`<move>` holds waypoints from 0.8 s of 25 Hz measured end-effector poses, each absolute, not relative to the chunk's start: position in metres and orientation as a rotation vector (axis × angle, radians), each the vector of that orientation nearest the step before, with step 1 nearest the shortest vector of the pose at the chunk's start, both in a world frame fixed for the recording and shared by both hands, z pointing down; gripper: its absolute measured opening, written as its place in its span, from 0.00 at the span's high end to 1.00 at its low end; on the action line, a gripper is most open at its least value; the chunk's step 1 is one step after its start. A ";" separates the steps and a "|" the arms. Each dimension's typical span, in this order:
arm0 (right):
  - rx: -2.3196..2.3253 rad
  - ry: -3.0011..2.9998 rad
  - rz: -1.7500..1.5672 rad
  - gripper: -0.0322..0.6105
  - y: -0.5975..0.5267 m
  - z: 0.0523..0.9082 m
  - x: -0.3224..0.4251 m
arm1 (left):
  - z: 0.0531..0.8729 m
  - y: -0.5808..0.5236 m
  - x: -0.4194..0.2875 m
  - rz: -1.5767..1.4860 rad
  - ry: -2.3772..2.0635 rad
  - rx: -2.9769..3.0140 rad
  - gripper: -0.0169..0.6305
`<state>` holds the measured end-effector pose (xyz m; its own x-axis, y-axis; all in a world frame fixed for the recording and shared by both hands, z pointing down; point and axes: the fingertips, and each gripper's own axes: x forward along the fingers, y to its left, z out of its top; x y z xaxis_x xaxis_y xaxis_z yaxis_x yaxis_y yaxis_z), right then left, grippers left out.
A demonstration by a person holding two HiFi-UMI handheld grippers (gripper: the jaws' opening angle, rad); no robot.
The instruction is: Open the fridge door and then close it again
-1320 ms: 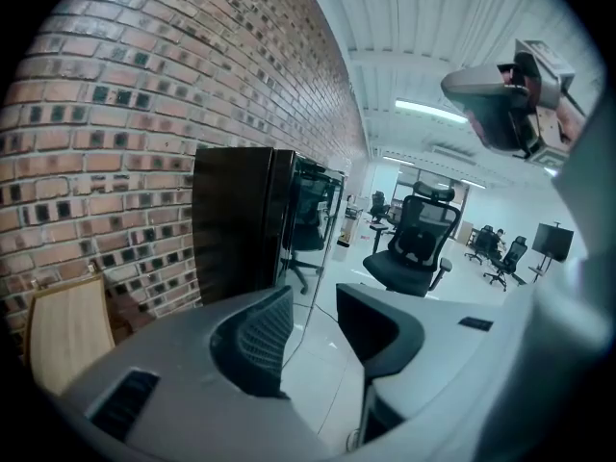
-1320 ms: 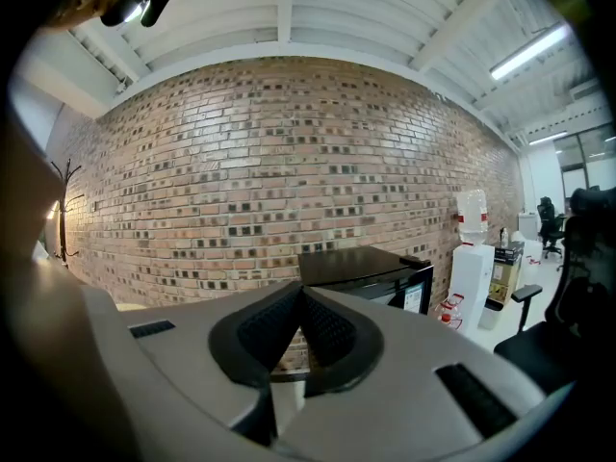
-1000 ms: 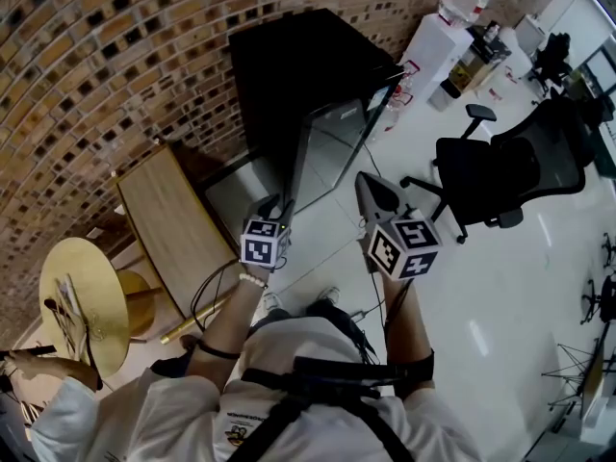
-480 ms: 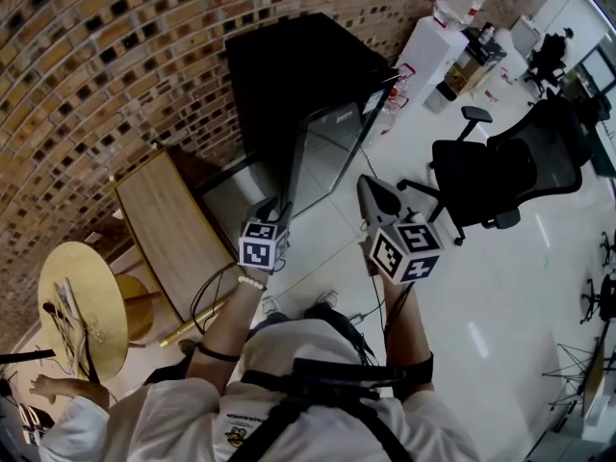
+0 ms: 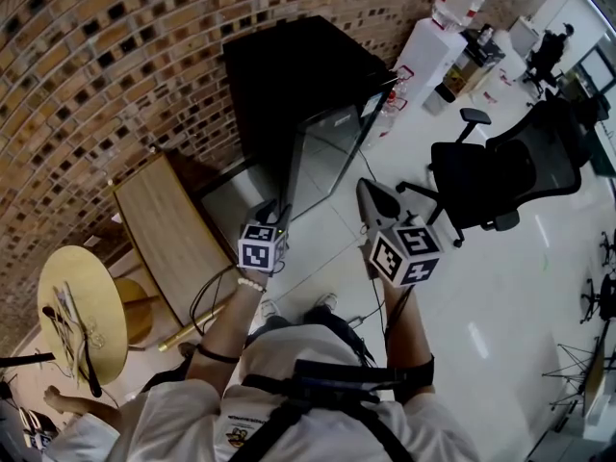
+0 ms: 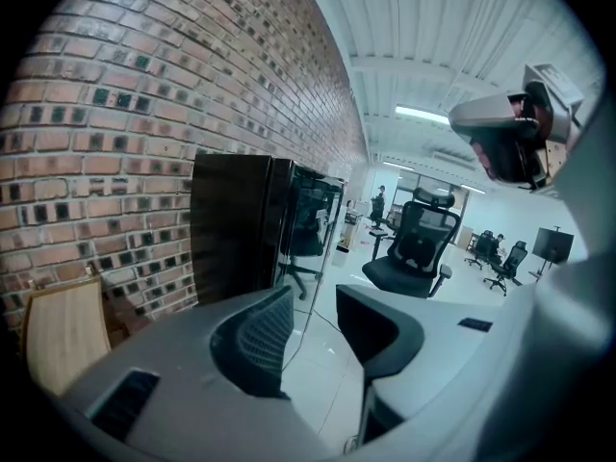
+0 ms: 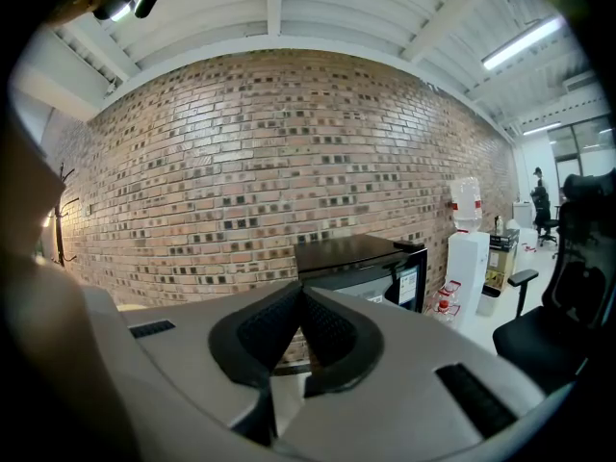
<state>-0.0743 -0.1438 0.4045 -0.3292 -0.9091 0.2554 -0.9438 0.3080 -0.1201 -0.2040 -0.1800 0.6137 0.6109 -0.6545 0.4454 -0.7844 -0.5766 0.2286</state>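
A small black fridge (image 5: 294, 70) stands against the brick wall, its glass door (image 5: 332, 147) facing me. The door looks closed against the body; no gap shows. Both grippers hang in the air in front of it, short of the door and touching nothing. My left gripper (image 5: 279, 210) is open with nothing between its fingers; in the left gripper view (image 6: 313, 301) the fridge (image 6: 241, 234) lies ahead beyond the jaws. My right gripper (image 5: 364, 185) is shut on nothing, its pads (image 7: 327, 330) pressed together, with the fridge (image 7: 361, 263) just behind them.
A low wooden cabinet (image 5: 168, 224) sits left of the fridge, and a round yellow table (image 5: 82, 316) further left. A black office chair (image 5: 491, 176) stands at the right on the white floor. A water dispenser (image 5: 438, 41) stands beyond the fridge. Cables (image 5: 207, 301) lie by my feet.
Both grippers have stayed where they were. Another person's hand at the lower left has drawn back from the round table toward the bottom edge.
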 end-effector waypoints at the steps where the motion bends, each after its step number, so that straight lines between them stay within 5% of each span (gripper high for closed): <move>1: 1.729 -2.423 0.377 0.92 -0.145 0.405 -0.073 | 0.615 -0.182 -0.202 0.442 -1.145 2.435 0.76; 20: 1.695 -2.426 0.464 0.92 -0.218 0.479 -0.067 | 0.698 -0.315 -0.165 0.521 -1.141 2.519 0.76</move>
